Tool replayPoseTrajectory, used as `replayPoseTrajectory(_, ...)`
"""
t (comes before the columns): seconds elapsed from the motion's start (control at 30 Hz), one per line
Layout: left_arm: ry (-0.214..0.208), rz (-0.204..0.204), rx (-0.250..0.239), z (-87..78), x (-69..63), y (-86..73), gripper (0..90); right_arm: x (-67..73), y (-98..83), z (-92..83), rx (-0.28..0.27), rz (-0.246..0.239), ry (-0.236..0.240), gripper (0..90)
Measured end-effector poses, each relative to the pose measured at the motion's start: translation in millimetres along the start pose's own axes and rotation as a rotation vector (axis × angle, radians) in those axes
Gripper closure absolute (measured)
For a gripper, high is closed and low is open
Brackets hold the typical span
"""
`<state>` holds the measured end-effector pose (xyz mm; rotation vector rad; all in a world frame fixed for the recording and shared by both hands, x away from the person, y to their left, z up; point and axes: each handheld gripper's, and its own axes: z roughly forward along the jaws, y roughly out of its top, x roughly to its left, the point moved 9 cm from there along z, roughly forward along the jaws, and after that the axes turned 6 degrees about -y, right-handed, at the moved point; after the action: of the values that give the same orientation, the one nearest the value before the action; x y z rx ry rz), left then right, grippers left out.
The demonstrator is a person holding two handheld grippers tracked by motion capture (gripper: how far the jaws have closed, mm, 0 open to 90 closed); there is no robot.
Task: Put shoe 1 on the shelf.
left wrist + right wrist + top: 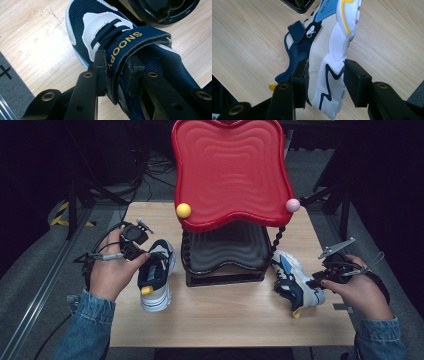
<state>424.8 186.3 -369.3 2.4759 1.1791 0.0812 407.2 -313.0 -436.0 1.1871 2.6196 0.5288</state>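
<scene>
Left shoe (156,276), navy and white child's sneaker, is sitting on the wooden surface (220,320) left of the rack, toe pointing away from the person, yellow pull tab at the heel. In the left gripper view its navy strap (130,47), lettered "SNOOPY" in gold, is running between the two black fingers (100,72); both pads are pressing on the strap's edge, so the left gripper (134,240) is pinching the strap. White toe overlay and dark laces are showing just beyond the strap. Whether the sole is touching the wood there, cannot tell.

Right shoe (295,282), same pair, is lying tipped on its side at the right of the rack, white chunky sole turned up and toward the right hand (357,290). In the right gripper view the shoe (324,62) is sitting between the fingers (300,80): one pad is lying against the cream upper near the heel, the other standing off the sole with a visible gap. The right gripper (327,275) is spread around the heel, not clamped. Light-blue panel and small white Snoopy mark are showing higher up the shoe; yellow tab is peeking out below.

Between the shoes a two-tier rack is standing: black lower tray (225,270), red wavy upper tray (230,170) on beaded posts, a yellow ball (183,210) and a pink ball (293,205) on its front corners.

Denim sleeves (85,325) are entering from below.
</scene>
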Motion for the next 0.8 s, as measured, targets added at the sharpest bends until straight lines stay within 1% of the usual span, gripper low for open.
replayPoseTrajectory(0.07,0.005,0.000,-0.007,-5.7,0.6,2.5,74.7,-0.5,-0.4,0.2,0.000,0.001,-0.003,57.2)
replayPoseTrajectory(0.17,0.002,-0.009,-0.017,-14.3,0.7,5.4,74.8,-1.1,-1.5,-0.2,0.003,0.002,-0.001,57.2)
replayPoseTrajectory(0.23,0.011,-0.011,-0.028,-20.5,1.3,7.7,74.7,-1.1,-1.8,-0.3,0.002,0.002,0.001,57.2)
replayPoseTrajectory(0.27,0.011,-0.011,-0.028,-20.5,1.3,7.7,74.7,-1.1,-1.8,-0.3,0.002,0.002,0.001,57.2)
replayPoseTrajectory(0.37,0.025,-0.012,-0.034,-32.7,1.4,10.7,74.7,-0.5,-1.9,-0.2,0.001,0.008,0.001,57.2)
replayPoseTrajectory(0.5,0.039,-0.011,-0.038,-43.3,1.3,13.9,74.7,-0.4,-2.6,-0.3,0.001,0.011,0.004,57.2)
replayPoseTrajectory(0.67,0.048,-0.012,-0.044,-58.0,0.3,19.5,74.7,-0.1,-3.4,-0.2,0.002,0.010,0.006,57.2)
replayPoseTrajectory(0.7,0.048,-0.012,-0.044,-58.0,0.3,19.5,74.7,-0.1,-3.4,-0.2,0.002,0.010,0.006,57.2)
replayPoseTrajectory(0.77,0.052,-0.017,-0.053,-67.6,-0.3,23.3,74.7,-0.4,-4.0,-0.1,0.004,0.008,0.005,57.2)
replayPoseTrajectory(0.8,0.052,-0.017,-0.053,-67.6,-0.3,23.3,74.7,-0.2,-4.2,-0.3,0.005,0.007,0.008,57.2)
